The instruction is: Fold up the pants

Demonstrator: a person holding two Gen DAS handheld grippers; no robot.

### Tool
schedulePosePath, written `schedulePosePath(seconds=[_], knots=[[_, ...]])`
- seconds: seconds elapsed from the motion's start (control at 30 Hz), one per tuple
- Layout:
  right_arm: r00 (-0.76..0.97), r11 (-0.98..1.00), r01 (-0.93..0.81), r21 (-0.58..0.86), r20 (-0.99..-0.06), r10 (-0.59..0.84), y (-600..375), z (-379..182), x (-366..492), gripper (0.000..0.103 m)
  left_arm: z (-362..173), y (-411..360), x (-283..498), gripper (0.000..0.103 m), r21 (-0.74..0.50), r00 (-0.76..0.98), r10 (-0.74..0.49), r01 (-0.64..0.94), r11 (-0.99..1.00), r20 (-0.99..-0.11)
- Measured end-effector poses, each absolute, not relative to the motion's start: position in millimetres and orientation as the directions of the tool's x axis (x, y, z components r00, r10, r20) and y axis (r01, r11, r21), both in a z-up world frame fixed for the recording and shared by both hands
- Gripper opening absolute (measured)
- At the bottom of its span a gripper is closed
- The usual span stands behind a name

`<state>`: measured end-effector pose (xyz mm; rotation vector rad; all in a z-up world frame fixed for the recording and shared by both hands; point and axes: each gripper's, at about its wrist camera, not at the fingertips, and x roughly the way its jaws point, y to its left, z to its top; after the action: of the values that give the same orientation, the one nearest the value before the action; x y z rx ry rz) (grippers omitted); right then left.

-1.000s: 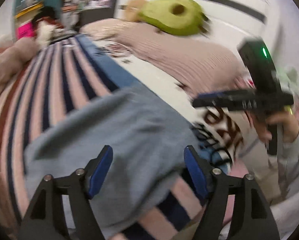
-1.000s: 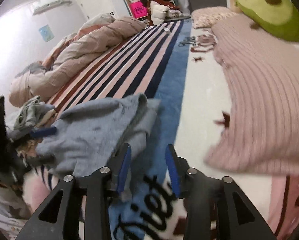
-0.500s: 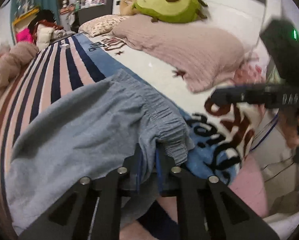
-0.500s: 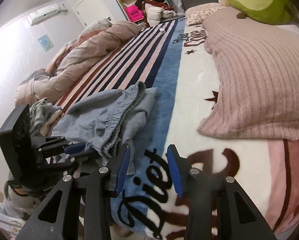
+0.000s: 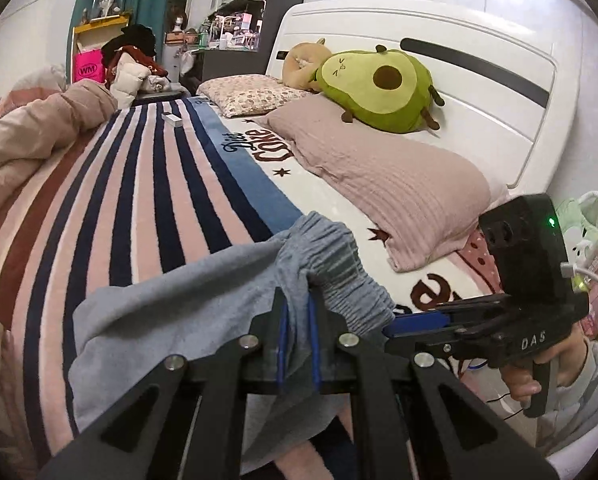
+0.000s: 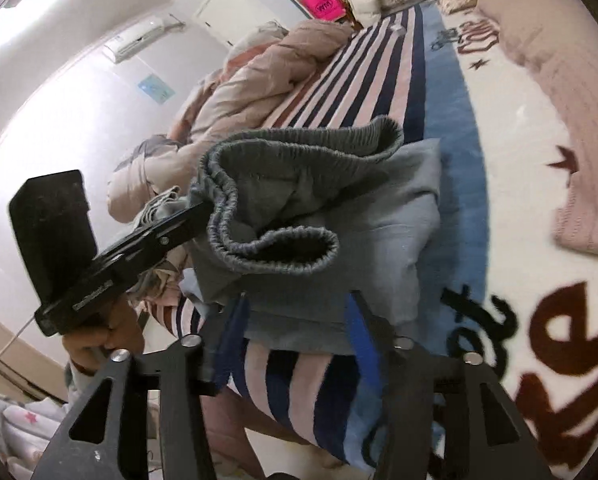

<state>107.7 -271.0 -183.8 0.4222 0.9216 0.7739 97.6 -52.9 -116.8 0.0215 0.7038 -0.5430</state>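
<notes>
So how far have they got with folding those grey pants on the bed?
Barely started. Done: the left gripper has clamped the elastic waistband of the grey pants. In hand: the right gripper is open, its fingers either side of the bunched fabric, not yet pinching. Left: the pants lie crumpled on the striped blanket, so spreading them flat and every fold remain.

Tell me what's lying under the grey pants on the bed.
The grey pants lie on the striped blanket, near its blue band. The left gripper pinches the waistband. Whatever lies beneath the bunched fabric is covered.
</notes>
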Motion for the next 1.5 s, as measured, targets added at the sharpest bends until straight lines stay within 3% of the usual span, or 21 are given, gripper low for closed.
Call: schedulePosePath(seconds=[0.07, 0.2, 0.3, 0.33, 0.4, 0.43, 0.47, 0.5, 0.57, 0.67, 0.8, 0.97, 1.07, 1.13, 1.5], knots=[[0.377, 0.664, -0.403, 0.629, -0.547, 0.747, -273.3, -184.1, 110.1, 0.048, -116.7, -48.7, 97.0, 0.007, -0.181, 0.628, -0.479, 0.478, 0.859, -0.613], [0.405, 0.688, -0.487, 0.539, -0.559, 0.724, -260.1, -173.2, 113.8, 0.069, -113.5, -44.9, 96.1, 0.007, -0.211, 0.622, -0.504, 0.484, 0.849, -0.6], [0.394, 0.676, -0.599, 0.429, -0.577, 0.715, -241.4, -167.6, 121.0, 0.068, -113.6, -43.8, 97.8, 0.007, -0.232, 0.601, -0.521, 0.493, 0.839, -0.606], [0.388, 0.665, -0.645, 0.378, -0.588, 0.71, -234.8, -165.3, 124.4, 0.065, -113.9, -43.5, 99.4, 0.007, -0.239, 0.592, -0.528, 0.498, 0.834, -0.609], [0.36, 0.632, -0.694, 0.345, -0.594, 0.72, -229.3, -163.6, 127.7, 0.02, -112.8, -44.6, 104.8, 0.009, -0.246, 0.569, -0.543, 0.515, 0.821, -0.617], [0.361, 0.639, -0.699, 0.321, -0.613, 0.703, -227.6, -162.8, 130.5, 0.013, -111.0, -46.7, 108.2, 0.011, -0.241, 0.559, -0.549, 0.53, 0.813, -0.622], [0.365, 0.647, -0.697, 0.308, -0.625, 0.69, -227.1, -164.0, 132.8, 0.007, -107.4, -50.4, 113.0, 0.02, -0.225, 0.546, -0.554, 0.555, 0.801, -0.629], [0.366, 0.651, -0.701, 0.291, -0.636, 0.679, -226.9, -164.9, 133.4, 0.007, -104.1, -54.2, 116.2, 0.036, -0.212, 0.544, -0.556, 0.568, 0.795, -0.629], [0.356, 0.639, -0.714, 0.285, -0.639, 0.682, -227.3, -169.2, 130.7, 0.006, -97.1, -64.3, 125.5, 0.049, -0.21, 0.532, -0.575, 0.594, 0.776, -0.622], [0.349, 0.637, -0.714, 0.291, -0.641, 0.684, -230.4, -180.5, 125.9, 0.006, -95.5, -79.8, 138.5, 0.05, -0.213, 0.511, -0.574, 0.6, 0.771, -0.64], [0.351, 0.644, -0.705, 0.297, -0.642, 0.681, -237.0, -191.2, 121.5, 0.006, -118.8, -110.8, 157.9, 0.05, -0.174, 0.456, -0.504, 0.591, 0.788, -0.734], [0.374, 0.68, -0.689, 0.251, -0.679, 0.631, -239.7, -202.5, 115.2, 0.013, -149.7, -121.2, 159.0, 0.047, -0.194, 0.388, -0.467, 0.568, 0.8, -0.794], [0.407, 0.689, -0.698, 0.193, -0.685, 0.604, -234.2, -204.0, 109.7, 0.011, -160.9, -120.7, 151.9, 0.022, -0.181, 0.367, -0.432, 0.552, 0.814, -0.824], [0.44, 0.702, -0.698, 0.138, -0.691, 0.573, -229.6, -203.8, 107.4, 0.006, -163.3, -118.2, 148.3, 0.011, -0.167, 0.382, -0.415, 0.537, 0.827, -0.826], [0.605, 0.673, -0.721, -0.165, -0.623, 0.495, -196.0, -142.5, 139.3, 0.004, -92.0, -49.1, 125.4, 0.007, -0.229, 0.577, -0.491, 0.468, 0.854, -0.653]])
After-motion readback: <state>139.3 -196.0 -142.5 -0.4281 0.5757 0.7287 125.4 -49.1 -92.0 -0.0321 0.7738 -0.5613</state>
